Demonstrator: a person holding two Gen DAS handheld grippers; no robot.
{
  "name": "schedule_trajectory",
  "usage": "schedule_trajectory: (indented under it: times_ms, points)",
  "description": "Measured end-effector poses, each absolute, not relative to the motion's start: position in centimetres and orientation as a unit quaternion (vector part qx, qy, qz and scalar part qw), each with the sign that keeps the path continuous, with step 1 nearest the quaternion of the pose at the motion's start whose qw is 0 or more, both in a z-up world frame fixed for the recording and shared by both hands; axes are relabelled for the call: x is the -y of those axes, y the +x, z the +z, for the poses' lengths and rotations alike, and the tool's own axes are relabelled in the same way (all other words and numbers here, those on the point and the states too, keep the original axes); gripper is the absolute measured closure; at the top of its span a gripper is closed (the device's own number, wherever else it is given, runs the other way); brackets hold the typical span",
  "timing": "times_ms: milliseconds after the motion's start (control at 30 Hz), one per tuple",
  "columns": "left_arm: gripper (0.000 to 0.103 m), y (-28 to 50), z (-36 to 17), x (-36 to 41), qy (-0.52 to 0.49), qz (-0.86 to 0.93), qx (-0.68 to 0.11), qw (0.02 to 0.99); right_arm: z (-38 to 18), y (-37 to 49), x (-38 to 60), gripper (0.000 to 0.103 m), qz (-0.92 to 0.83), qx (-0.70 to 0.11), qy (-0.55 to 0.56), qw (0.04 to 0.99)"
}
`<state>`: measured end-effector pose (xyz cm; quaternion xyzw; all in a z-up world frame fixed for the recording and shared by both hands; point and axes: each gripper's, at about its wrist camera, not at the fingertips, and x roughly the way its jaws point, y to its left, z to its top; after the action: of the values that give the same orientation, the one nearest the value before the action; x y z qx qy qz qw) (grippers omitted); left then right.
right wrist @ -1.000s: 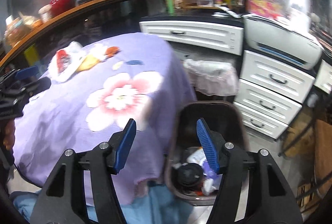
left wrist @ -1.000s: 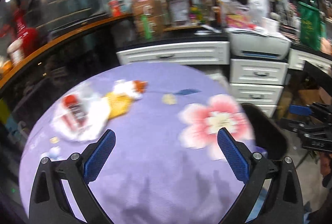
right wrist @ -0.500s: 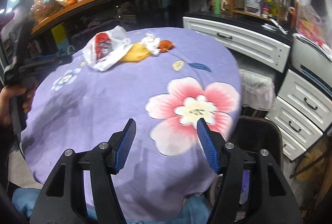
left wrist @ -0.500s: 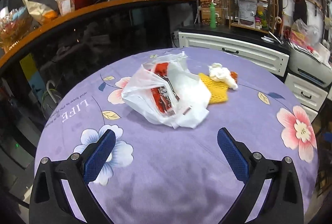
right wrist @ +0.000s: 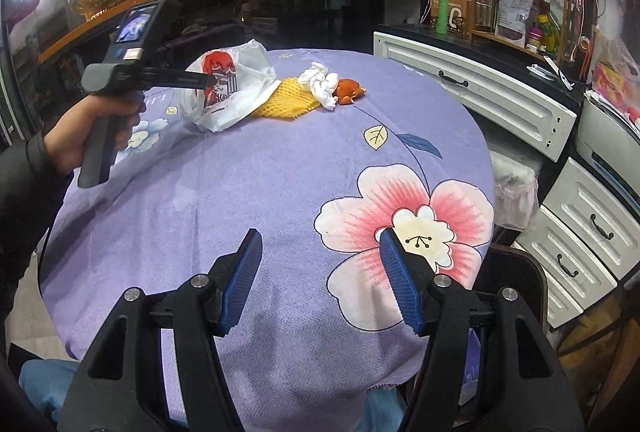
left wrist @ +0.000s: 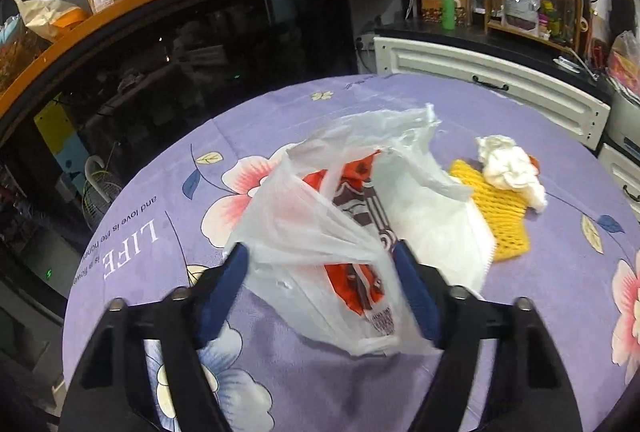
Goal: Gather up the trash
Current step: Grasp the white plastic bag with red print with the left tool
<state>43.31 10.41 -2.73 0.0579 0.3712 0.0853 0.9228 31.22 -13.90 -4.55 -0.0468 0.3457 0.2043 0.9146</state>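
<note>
Left wrist view: white plastic bag with red printed wrapper inside, lying on purple tablecloth, straddled by closing left gripper, yellow foam net and crumpled tissue just beside; right wrist view: right gripper parted, nothing held, over tablecloth, bag well ahead.

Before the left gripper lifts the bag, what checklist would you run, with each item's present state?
1. Bag between the left gripper's closing jaws: ok.
2. Pads firmly pinching the plastic: cannot tell.
3. Bag free of the yellow net: not ok, its edge lies over the net.
4. Tissue clear of the jaws: ok.
5. Right gripper empty, out of the way: ok.
6. Bin at the table edge within reach: ok, only its rim shows.
</note>
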Motion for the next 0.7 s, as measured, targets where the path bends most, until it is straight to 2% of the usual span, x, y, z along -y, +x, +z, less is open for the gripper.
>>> schedule_trajectory:
  times_ms: [33,100,200,700]
  points:
    - [0.051,43.3,-2.8,-10.7,0.054,0.086,-0.372,0.923,-4.5,31.4,13.8,0.042,0.204,-0.345,-0.049,0.915]
    - [0.077,43.1,-2.8,-11.1,0.048,0.086,-0.372,0.923,-4.4,31.7,13.5,0.042,0.205,-0.344,-0.051,0.915]
    - [0.096,41.7,-2.2,-12.0,0.031,0.082,-0.36,0.929,-4.2,32.4,13.0,0.042,0.213,-0.344,-0.047,0.913]
    - [0.099,30.5,3.9,-14.3,-0.002,0.07,-0.263,0.962,-2.5,37.9,7.6,0.042,0.271,-0.343,-0.036,0.899]
